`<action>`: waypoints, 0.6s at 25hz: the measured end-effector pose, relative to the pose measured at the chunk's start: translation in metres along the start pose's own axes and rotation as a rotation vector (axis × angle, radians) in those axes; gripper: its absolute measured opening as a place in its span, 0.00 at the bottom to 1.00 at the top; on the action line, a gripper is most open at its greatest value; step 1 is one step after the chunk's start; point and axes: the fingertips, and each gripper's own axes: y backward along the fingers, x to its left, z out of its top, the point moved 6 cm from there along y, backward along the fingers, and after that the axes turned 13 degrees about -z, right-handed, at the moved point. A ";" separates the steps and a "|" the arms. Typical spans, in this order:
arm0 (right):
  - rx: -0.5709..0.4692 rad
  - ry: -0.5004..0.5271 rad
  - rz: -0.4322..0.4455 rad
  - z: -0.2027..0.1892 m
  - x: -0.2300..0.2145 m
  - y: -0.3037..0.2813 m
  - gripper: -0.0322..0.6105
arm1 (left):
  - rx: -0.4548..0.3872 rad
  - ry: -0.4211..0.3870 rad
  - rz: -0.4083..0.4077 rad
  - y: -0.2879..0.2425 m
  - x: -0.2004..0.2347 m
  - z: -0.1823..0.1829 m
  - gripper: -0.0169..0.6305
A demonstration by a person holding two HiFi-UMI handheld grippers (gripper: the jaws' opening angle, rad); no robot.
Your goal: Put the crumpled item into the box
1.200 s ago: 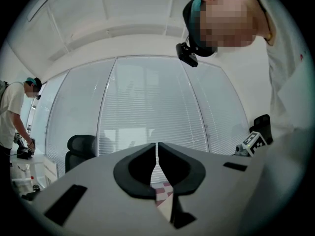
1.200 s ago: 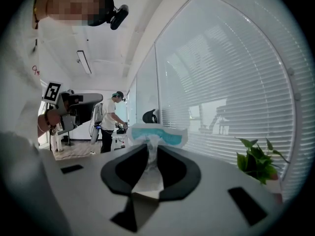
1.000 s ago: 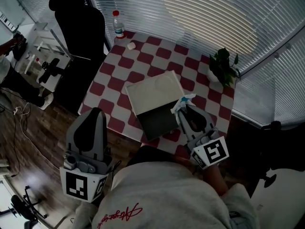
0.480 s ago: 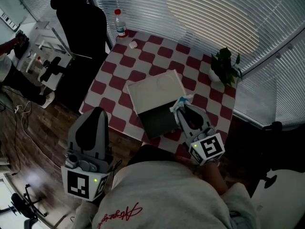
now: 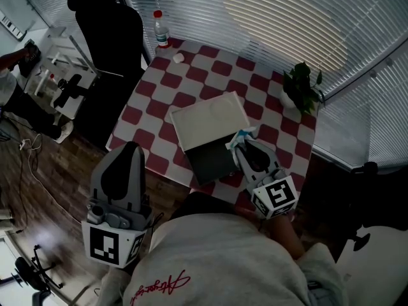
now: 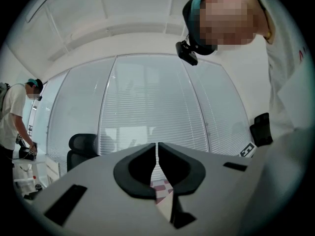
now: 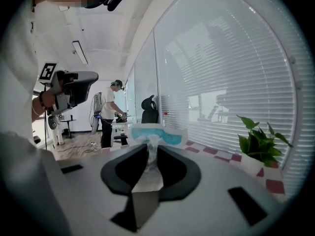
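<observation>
**Fingers [image 7: 173,170] pinched the wad**

The right gripper [image 5: 239,146] held the wad [image 5: 245,134] tight above the open box [image 5: 209,163], at its 2 o'clock edge. The left gripper [image 5: 126,150], at 8 o'clock, was closed and empty. Picking up looked done. Dropping it in was left.

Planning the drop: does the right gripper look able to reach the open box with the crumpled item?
Probably yes. The right gripper, shut on the crumpled item, hangs at the edge of the box; nothing lies between them.
</observation>
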 end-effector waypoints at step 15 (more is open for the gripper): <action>0.068 0.013 -0.002 -0.023 0.000 -0.005 0.17 | 0.004 -0.004 0.006 0.003 -0.002 0.002 0.07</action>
